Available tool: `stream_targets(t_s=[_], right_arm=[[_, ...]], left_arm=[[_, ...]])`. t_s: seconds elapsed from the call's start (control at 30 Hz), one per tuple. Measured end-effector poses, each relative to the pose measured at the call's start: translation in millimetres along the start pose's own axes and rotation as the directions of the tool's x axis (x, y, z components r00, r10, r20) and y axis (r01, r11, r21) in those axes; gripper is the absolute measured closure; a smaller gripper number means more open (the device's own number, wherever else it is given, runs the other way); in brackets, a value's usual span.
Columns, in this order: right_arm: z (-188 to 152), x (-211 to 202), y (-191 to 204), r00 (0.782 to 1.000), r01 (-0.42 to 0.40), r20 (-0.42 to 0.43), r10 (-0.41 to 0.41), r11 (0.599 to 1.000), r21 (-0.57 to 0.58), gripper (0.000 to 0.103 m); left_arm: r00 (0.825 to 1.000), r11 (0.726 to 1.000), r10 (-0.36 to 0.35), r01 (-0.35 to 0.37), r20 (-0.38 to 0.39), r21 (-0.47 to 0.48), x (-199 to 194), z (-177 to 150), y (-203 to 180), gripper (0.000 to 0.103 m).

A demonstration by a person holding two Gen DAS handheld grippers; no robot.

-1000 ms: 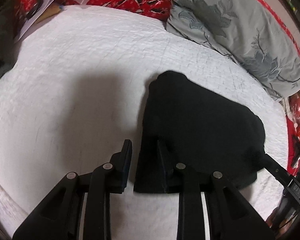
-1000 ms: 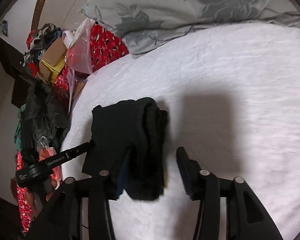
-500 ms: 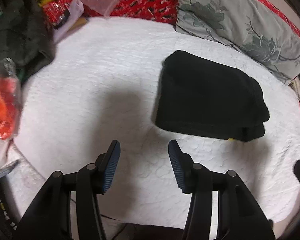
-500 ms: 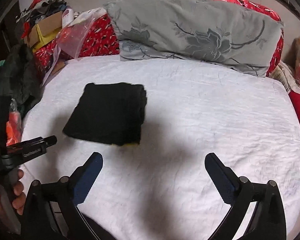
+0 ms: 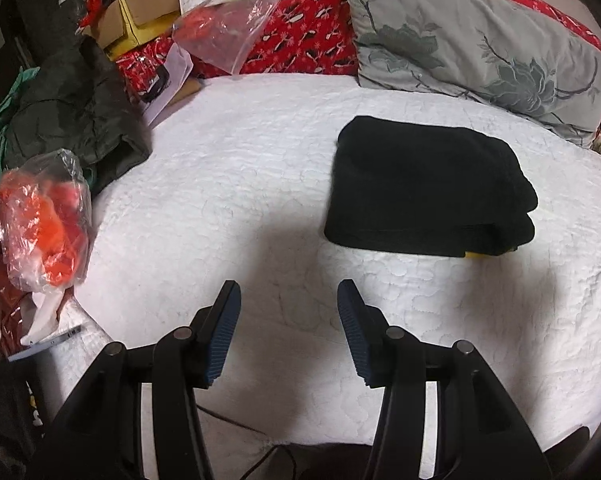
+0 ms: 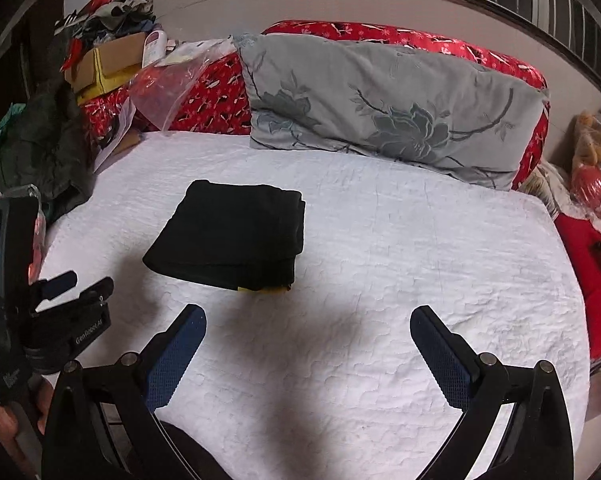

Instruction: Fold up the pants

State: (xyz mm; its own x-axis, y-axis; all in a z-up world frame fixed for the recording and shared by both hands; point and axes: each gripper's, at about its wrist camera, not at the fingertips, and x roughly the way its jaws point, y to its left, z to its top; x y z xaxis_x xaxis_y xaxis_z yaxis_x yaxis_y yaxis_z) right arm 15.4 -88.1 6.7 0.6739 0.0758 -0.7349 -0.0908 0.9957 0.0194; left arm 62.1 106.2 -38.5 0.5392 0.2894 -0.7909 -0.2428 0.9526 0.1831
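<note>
Pants [image 5: 424, 188]: black, folded into a compact rectangle, laid flat on the white quilt [image 5: 228, 184]; a sliver of yellow is seen under the near edge.
Left gripper [image 5: 288, 304]: held above the quilt, jaws parted with nothing between them; the pants are seen ahead and to its right, well apart from the fingertips.
Right gripper [image 6: 306, 326]: jaws spread wide and empty; the pants [image 6: 228, 236] are seen ahead and to its left, not touched.
Pillow [image 6: 388, 108]: grey, flowered, propped beyond the pants.
Plastic bag [image 5: 44, 220]: orange contents, seen left of the left gripper at the quilt's edge.
</note>
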Motion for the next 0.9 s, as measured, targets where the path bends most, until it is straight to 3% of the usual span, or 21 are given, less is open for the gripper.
stream_targets(t_s=[0.9], right_arm=[[-25.2, 10.3, -23.1, 1.0, 0.012, -0.017, -0.011, 0.998, 0.062, 0.0]], left_arm=[[0.998, 0.998, -0.056, 0.056, -0.006, 0.037, -0.1, -12.4, -21.4, 0.054]])
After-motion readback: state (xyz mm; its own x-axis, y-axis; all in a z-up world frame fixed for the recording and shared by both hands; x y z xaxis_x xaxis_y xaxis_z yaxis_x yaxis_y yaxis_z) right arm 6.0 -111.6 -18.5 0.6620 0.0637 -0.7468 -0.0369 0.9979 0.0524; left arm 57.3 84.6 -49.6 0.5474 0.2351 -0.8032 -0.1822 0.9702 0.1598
